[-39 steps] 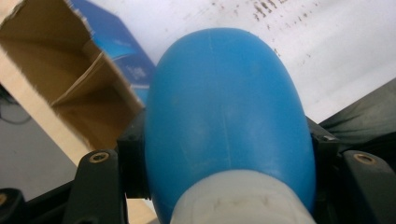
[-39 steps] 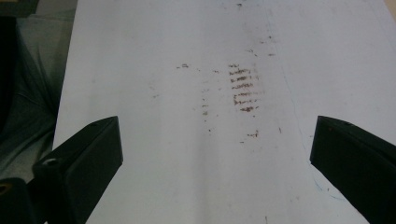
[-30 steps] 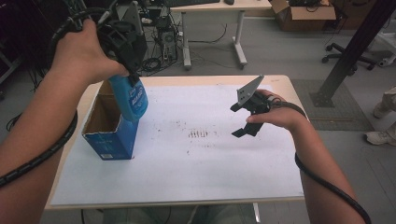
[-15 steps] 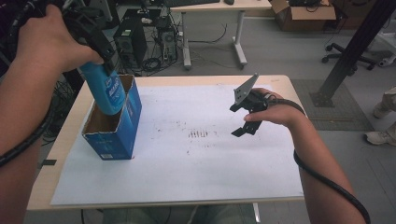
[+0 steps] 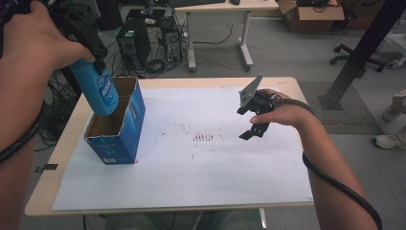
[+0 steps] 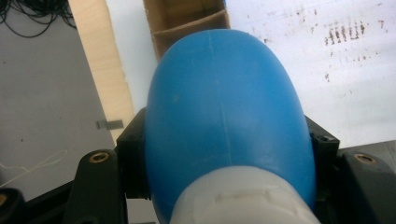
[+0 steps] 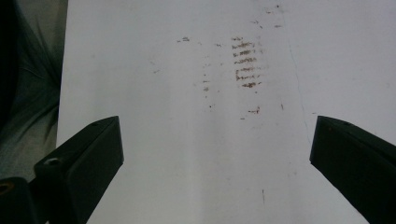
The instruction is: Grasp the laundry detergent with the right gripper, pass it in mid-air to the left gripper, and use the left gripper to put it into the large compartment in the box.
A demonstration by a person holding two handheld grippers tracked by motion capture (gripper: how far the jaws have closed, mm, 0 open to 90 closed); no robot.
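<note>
My left gripper (image 5: 92, 56) is shut on a blue bottle (image 5: 99, 90) with a pale cap and holds it by the upper end. The bottle hangs tilted, its base just over the open top of a blue cardboard box (image 5: 119, 129) at the table's left. In the left gripper view the bottle (image 6: 229, 107) sits between the two black jaws, with the divided box (image 6: 187, 23) below it. My right gripper (image 5: 245, 123) hovers open over the white sheet (image 5: 191, 167) at the right with nothing between its jaws. Its wide gap (image 7: 217, 154) shows smudged paper.
The white sheet covers most of the wooden table (image 5: 57, 167) and bears brown smudges (image 5: 206, 138) in the middle. Computer towers (image 5: 131, 40), cables and another desk stand on the floor beyond. A black post (image 5: 364, 52) rises at the right.
My left hand has carried the blue bottle to the left and a little upward, from over the box's middle to its left rim. The right gripper has stayed put.
</note>
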